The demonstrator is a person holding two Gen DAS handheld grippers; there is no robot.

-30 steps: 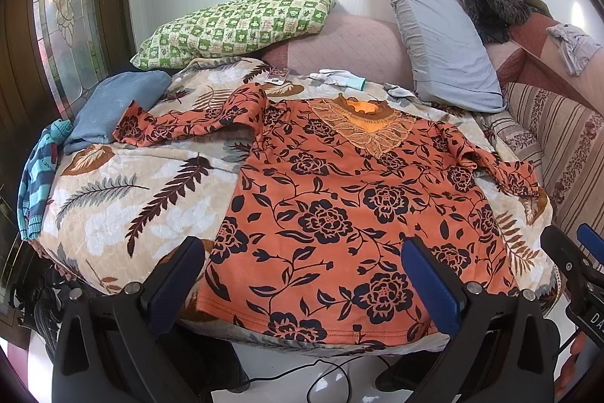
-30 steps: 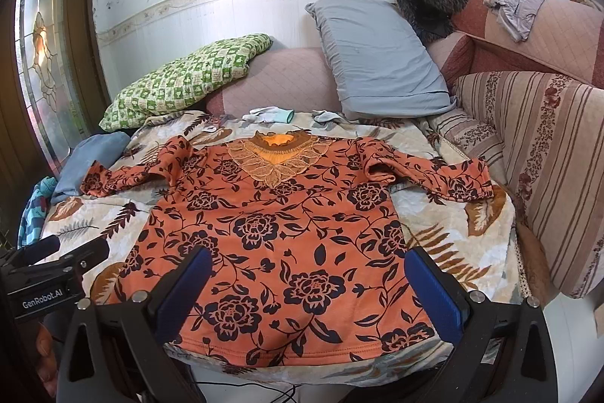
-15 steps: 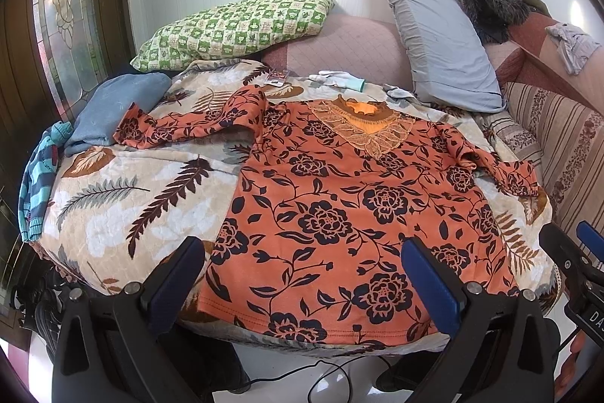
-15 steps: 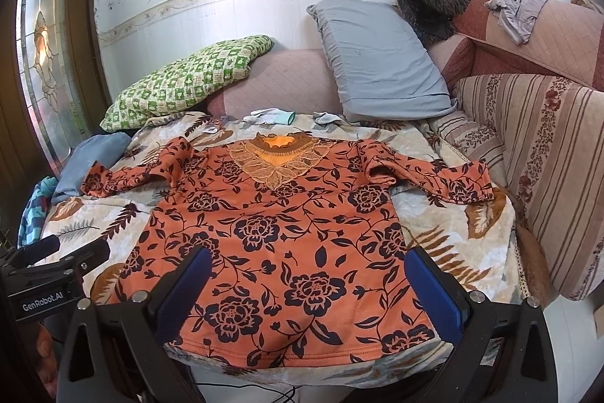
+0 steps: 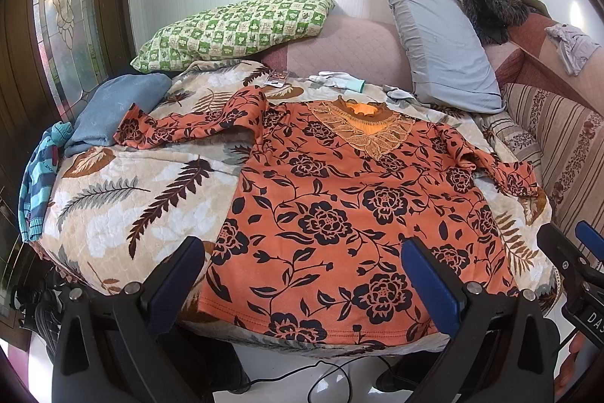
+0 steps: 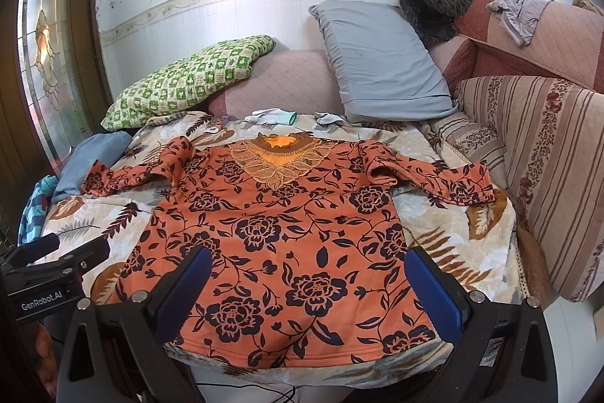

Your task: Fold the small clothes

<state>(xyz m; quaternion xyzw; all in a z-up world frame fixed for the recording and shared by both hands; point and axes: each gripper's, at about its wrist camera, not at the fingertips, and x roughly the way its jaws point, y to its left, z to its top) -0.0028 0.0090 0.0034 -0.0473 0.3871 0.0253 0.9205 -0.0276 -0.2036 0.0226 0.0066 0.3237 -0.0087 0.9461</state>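
Observation:
An orange long-sleeved top with black flowers [image 5: 339,210] [image 6: 279,237] lies flat, front up, on a leaf-patterned quilt [image 5: 124,210] [image 6: 445,240], both sleeves spread out sideways and the hem at the near edge. My left gripper [image 5: 302,274] is open and empty, held just short of the hem's left part. My right gripper [image 6: 305,282] is open and empty, over the hem's middle. Each gripper shows at the edge of the other's view: the right one [image 5: 577,252] and the left one [image 6: 56,259].
A green checked pillow [image 5: 234,29], a grey pillow [image 5: 441,44] and white gloves [image 5: 336,80] lie behind the top. Folded blue cloth [image 5: 113,108] and a striped garment [image 5: 37,184] lie at the left. A striped sofa cushion [image 6: 547,172] stands at the right.
Both grippers have risen slightly and eased back; the top and bedding have not moved.

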